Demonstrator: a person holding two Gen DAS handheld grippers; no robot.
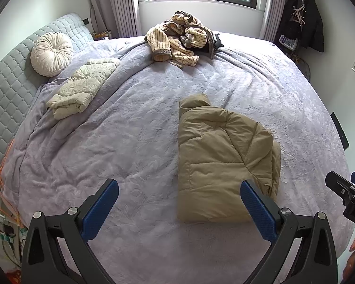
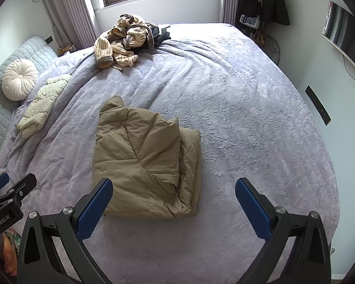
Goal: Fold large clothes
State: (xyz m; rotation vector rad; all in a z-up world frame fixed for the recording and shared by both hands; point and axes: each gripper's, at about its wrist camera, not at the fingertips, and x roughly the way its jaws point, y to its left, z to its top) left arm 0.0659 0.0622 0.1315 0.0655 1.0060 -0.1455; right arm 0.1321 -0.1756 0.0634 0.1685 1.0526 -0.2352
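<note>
From our left wrist view we get the orange cables (image 1: 6, 165) off the bed's (image 1: 135, 142) left edge; the right wrist view swaps those for a wall mirror (image 2: 340, 33). The tan puffer jacket (image 1: 222, 161) sits folded mid-bed, nothing touching it. Left gripper (image 1: 177, 203) and right gripper (image 2: 174, 203) both have jaws wide apart, empty. Striped clothes pile (image 1: 179, 37) hides something dark we can't identify.

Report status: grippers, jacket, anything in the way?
Left gripper open, right gripper open, both empty. Tan jacket folded on the bed, untouched. Striped pile unfolded at far edge. Nothing in the way.
</note>
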